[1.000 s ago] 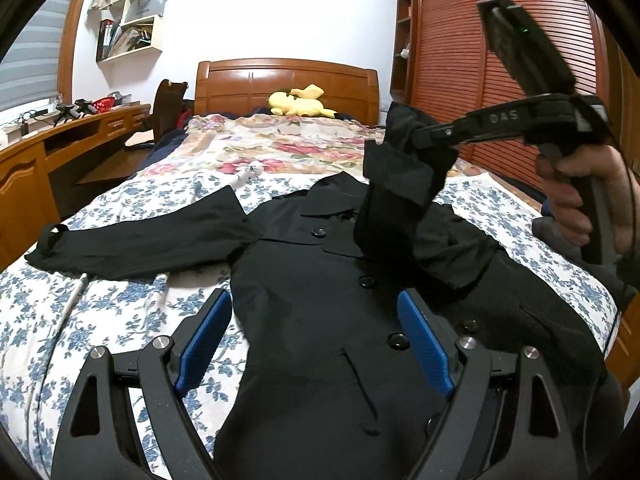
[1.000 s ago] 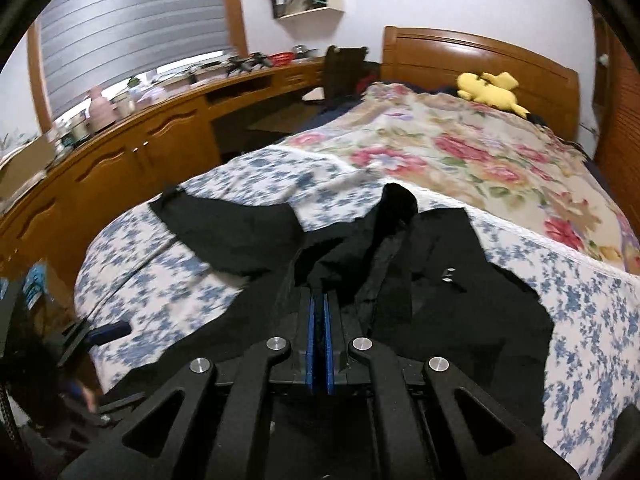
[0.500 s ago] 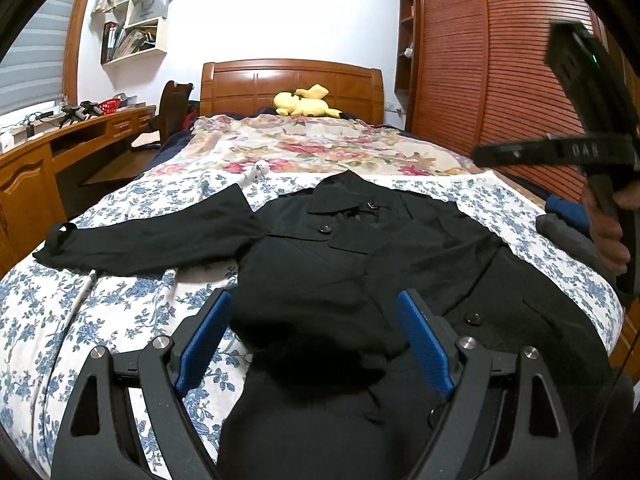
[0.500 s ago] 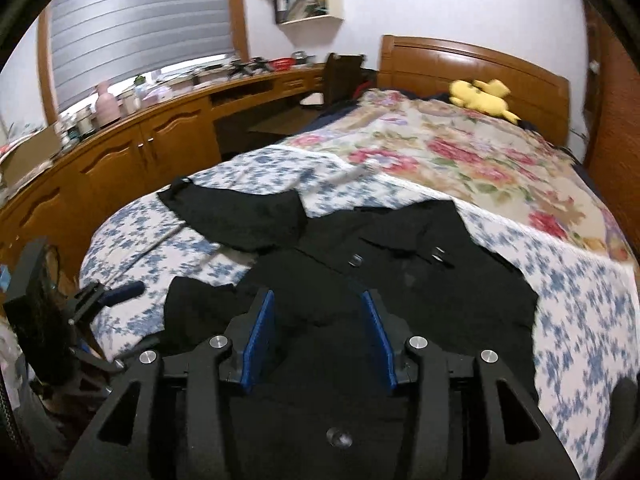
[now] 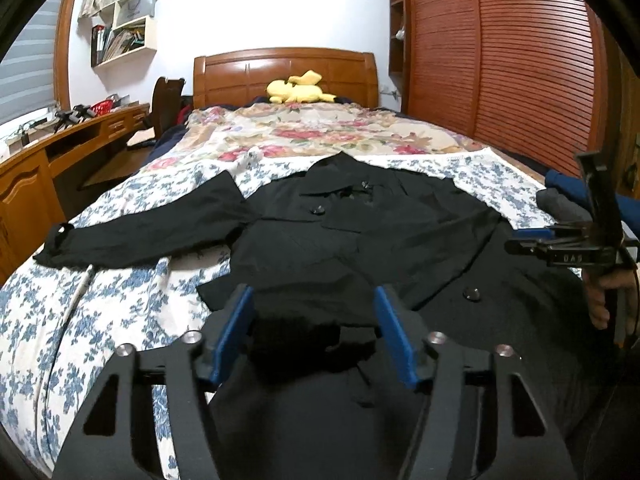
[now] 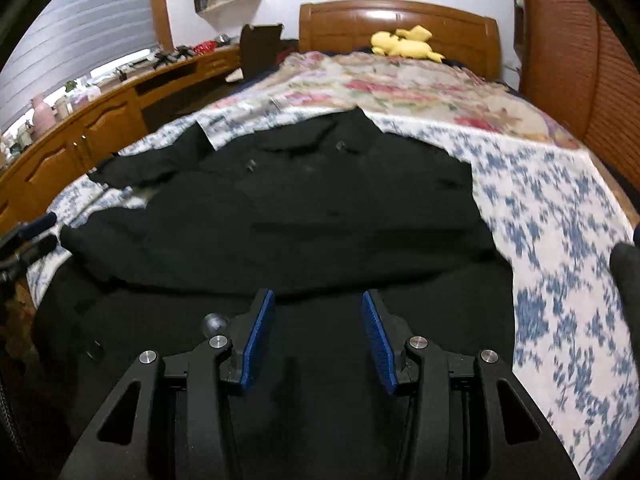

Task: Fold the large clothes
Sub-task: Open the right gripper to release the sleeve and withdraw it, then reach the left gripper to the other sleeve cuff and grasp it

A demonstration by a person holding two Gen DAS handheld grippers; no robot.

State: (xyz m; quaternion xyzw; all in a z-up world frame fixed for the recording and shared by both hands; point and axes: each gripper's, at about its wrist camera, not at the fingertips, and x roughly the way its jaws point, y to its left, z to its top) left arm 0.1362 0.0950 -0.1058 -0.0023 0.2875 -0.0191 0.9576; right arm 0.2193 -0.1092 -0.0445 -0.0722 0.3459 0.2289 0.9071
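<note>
A black buttoned coat [image 5: 400,236] [image 6: 320,200] lies front up on the flowered bedspread [image 5: 120,320]. Its left sleeve [image 5: 152,228] stretches out to the left. The other sleeve [image 5: 304,284] lies folded across the chest, its end just ahead of my left gripper [image 5: 312,296]. That gripper's jaws are closing, and the blue pads stand apart on either side of the sleeve end without pressing on it. My right gripper [image 6: 318,297] hovers open and empty over the coat's lower right part. It also shows at the right edge [image 5: 520,240], with a hand on its handle.
A yellow plush toy [image 5: 298,88] rests by the wooden headboard [image 5: 280,68]. A wooden desk [image 5: 36,176] and a chair [image 5: 166,100] run along the left of the bed. Slatted wardrobe doors [image 5: 500,60] stand on the right. Dark folded items [image 5: 560,204] lie at the bed's right edge.
The right gripper opened and let go of the raised sleeve, which fell across the coat's front. It then dropped low toward the coat's right side. The left jaws narrowed.
</note>
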